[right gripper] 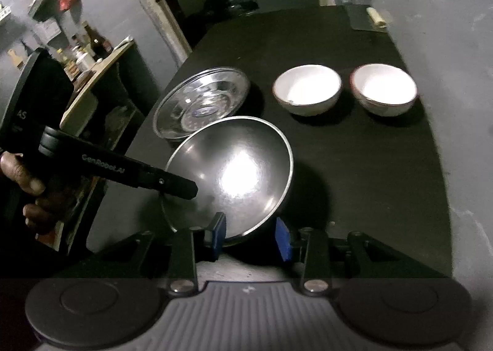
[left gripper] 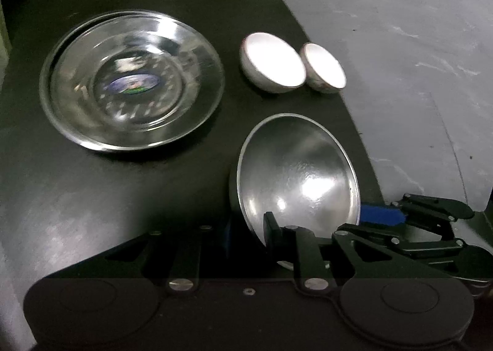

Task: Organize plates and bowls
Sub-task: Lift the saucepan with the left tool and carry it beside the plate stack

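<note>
A: Steel bowl [right gripper: 234, 172], tilted, near edge of black table [right gripper: 354, 166]. Held?
B: Left gripper [left gripper: 255, 230] pinches its rim, fingers narrow. Right gripper [right gripper: 251, 235] has blue pads [right gripper: 283, 238] spread wide, straddling the rim; contact unclear.
A: Anything inside?
B: Nothing, just glare.
A: Others?
B: Steel plates [left gripper: 132, 79], stacked, sticker in the centre. Two white bowls [right gripper: 308, 88] [right gripper: 383, 90] side by side, upright, apart from the plates, nothing in them.

Dark round table [right gripper: 354, 184], grey floor [left gripper: 400, 42], cluttered shelf [right gripper: 92, 70].
</note>
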